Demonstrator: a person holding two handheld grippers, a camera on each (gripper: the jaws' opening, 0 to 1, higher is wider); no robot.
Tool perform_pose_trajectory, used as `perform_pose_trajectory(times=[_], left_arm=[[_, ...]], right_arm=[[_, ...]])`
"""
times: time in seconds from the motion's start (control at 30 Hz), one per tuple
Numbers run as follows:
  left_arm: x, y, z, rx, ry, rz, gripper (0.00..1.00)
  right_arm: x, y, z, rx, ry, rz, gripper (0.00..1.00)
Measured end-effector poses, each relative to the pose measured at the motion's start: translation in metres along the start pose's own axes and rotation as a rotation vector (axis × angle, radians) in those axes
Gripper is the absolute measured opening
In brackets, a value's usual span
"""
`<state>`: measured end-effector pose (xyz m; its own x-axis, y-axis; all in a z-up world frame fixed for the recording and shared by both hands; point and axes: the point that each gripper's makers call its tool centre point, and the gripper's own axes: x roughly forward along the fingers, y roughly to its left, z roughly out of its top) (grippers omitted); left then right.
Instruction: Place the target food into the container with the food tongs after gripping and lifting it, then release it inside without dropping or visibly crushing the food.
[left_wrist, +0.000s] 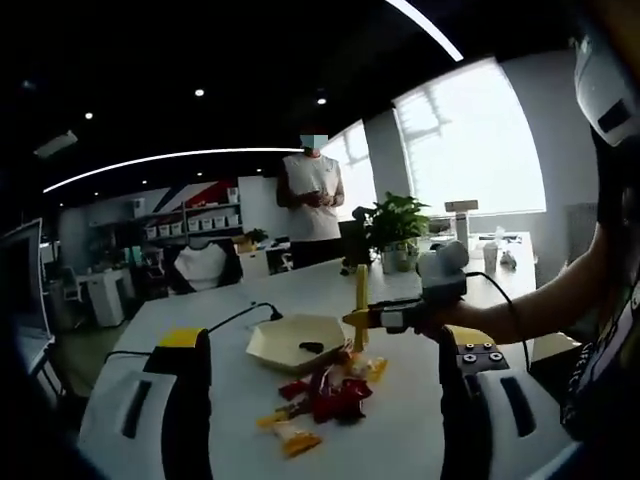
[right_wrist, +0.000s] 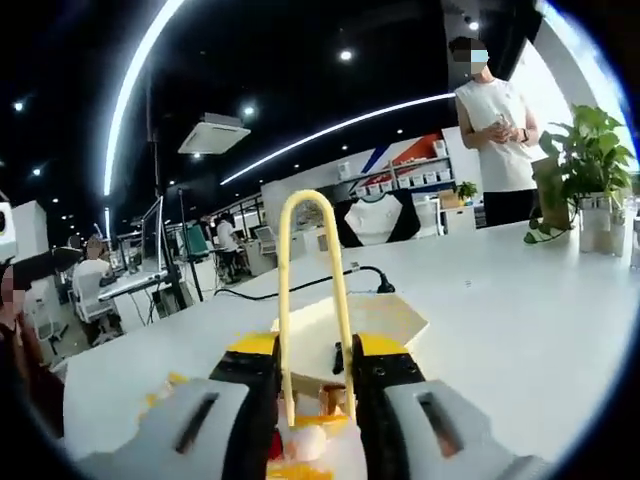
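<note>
A pile of red and yellow wrapped snacks (left_wrist: 325, 395) lies on the white table (left_wrist: 200, 310), just in front of a cream hexagonal container (left_wrist: 290, 340). My left gripper (left_wrist: 330, 345) stands open, its jaws wide apart on either side of the pile. From the right comes my right gripper (left_wrist: 400, 315), shut on yellow food tongs (left_wrist: 360, 295) held upright, tips down at the pile's edge beside the container. In the right gripper view, the right gripper (right_wrist: 315, 350) clamps the tongs (right_wrist: 305, 200) above the container (right_wrist: 385, 315). A pale snack (right_wrist: 305, 440) shows at the tong tips; whether it is gripped I cannot tell.
A black cable (left_wrist: 240, 315) runs across the table behind the container. A potted plant (left_wrist: 395, 225) and small items stand at the far right end. A person (left_wrist: 312, 195) stands beyond the table. The arm (left_wrist: 560, 300) holding the right gripper crosses on the right.
</note>
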<state>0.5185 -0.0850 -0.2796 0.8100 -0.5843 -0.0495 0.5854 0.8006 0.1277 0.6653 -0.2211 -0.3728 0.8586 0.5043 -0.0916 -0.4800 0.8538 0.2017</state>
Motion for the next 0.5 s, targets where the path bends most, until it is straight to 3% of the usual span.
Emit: perform_pose_trajectory(times=[0.3, 0.5], left_arm=[[-0.005, 0.003, -0.005, -0.012, 0.009, 0.006, 1.0], [-0.005, 0.004, -0.006, -0.014, 0.011, 0.007, 1.0]], right_arm=[[0.002, 0.006, -0.017, -0.01, 0.023, -0.022, 0.25], [0.004, 0.007, -0.029, -0.069, 0.052, -0.052, 0.25]])
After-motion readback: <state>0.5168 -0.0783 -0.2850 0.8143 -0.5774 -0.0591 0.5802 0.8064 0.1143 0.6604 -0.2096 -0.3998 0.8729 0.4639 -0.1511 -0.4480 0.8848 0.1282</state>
